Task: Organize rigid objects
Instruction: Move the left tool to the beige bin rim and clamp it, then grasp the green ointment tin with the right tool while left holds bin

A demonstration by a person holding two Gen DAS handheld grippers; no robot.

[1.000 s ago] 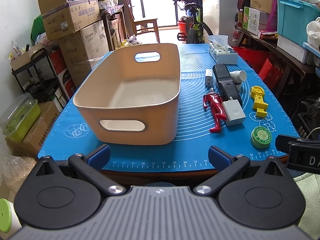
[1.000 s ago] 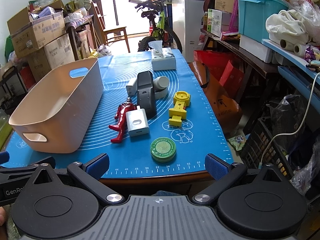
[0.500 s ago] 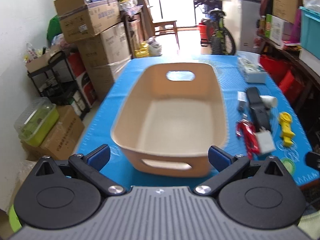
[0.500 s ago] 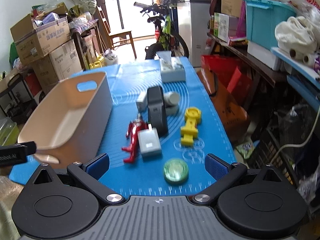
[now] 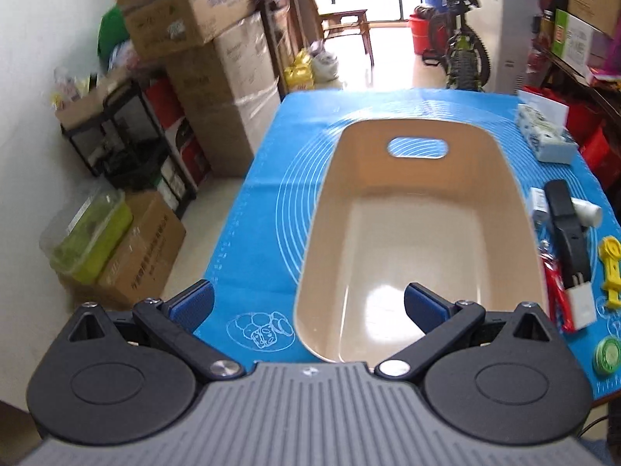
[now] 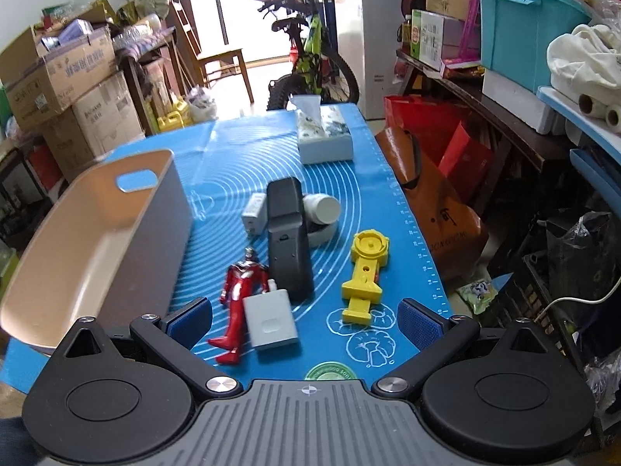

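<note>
An empty beige bin (image 5: 419, 233) (image 6: 97, 240) sits on the blue mat. To its right lie a red toy figure (image 6: 240, 291) (image 5: 557, 295), a white charger block (image 6: 271, 320), a black device (image 6: 289, 239) (image 5: 568, 229), a white bottle (image 6: 322, 209), a yellow plastic tool (image 6: 365, 272) (image 5: 611, 264) and a green round tin (image 6: 330, 372) (image 5: 607, 353). My left gripper (image 5: 308, 306) is open and empty above the bin's near left rim. My right gripper (image 6: 304, 322) is open and empty above the charger block.
A tissue box (image 6: 324, 136) stands at the mat's far end. Stacked cardboard boxes (image 5: 205, 58) and a black shelf line the left. A bicycle (image 6: 310, 58) and chair stand beyond the table. Shelves with red bags (image 6: 438, 151) run along the right.
Both grippers have risen and moved forward over the table. The left one now looks down into the bin; the right one has closed in over the objects.
</note>
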